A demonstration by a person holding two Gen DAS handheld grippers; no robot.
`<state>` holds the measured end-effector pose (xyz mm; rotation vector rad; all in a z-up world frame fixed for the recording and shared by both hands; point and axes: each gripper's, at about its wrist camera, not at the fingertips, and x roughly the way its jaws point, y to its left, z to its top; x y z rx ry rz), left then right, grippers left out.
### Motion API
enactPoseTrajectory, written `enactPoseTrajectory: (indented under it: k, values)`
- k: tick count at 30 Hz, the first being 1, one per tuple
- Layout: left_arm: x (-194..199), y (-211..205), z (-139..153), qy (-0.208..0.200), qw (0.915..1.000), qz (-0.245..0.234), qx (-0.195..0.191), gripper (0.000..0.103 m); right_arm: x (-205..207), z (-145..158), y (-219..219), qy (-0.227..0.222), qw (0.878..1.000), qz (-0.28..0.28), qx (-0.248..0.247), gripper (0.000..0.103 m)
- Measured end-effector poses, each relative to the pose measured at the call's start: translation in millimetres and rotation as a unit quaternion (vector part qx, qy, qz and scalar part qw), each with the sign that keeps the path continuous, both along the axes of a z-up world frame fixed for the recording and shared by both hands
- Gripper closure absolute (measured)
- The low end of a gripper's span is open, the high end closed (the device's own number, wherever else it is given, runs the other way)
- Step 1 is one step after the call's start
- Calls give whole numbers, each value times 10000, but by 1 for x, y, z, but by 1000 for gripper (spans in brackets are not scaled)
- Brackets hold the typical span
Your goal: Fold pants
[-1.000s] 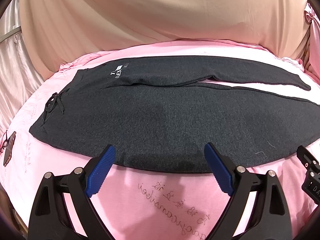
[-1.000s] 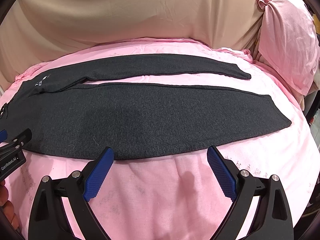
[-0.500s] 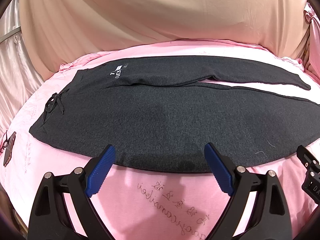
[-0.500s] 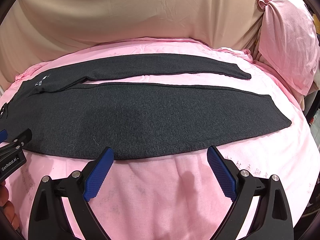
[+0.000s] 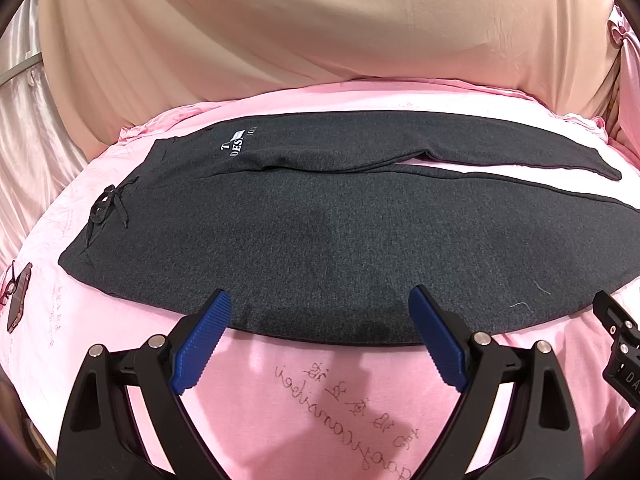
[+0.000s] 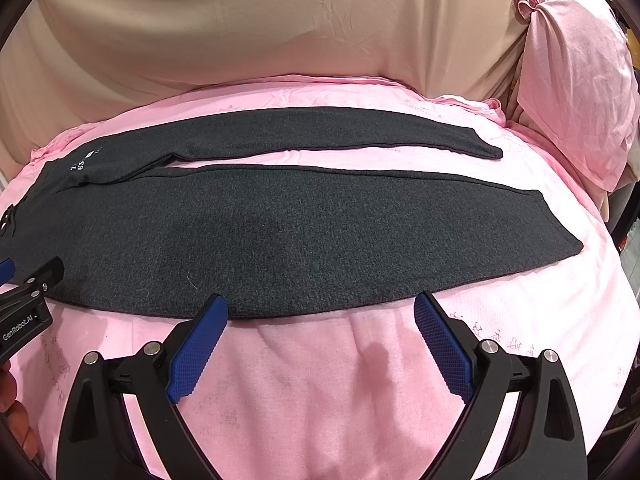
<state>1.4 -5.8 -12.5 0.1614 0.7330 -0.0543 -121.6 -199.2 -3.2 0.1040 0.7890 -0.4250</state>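
Observation:
Dark grey pants (image 5: 320, 232) lie flat and spread on the pink bed, waistband with a black drawstring (image 5: 108, 210) at the left, both legs running right. They also show in the right wrist view (image 6: 300, 232), with the leg ends at the right. My left gripper (image 5: 320, 304) is open and empty, its blue fingertips just over the near edge of the pants. My right gripper (image 6: 320, 304) is open and empty at the near edge of the front leg.
A pink sheet (image 5: 300, 408) with handwriting covers the bed. A beige curtain (image 5: 320, 32) hangs behind. A pink pillow (image 6: 572, 80) stands at the far right. A small dark-rimmed object (image 5: 18, 296) lies at the left edge.

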Motion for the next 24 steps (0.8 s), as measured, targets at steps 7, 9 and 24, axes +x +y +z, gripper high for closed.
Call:
enactPoseTrajectory:
  k: [7,9,24]
  values:
    - [-1,0,0,-1,10000,-3,3,15,0,0,0,2,10000,2,-2,11]
    - [-1,0,0,-4,10000,-9,7,15,0,0,0,2,10000,4,0,11]
    - [1,2,1,15,10000,-19,3,15,1,0,1,27,10000,4,1,11]
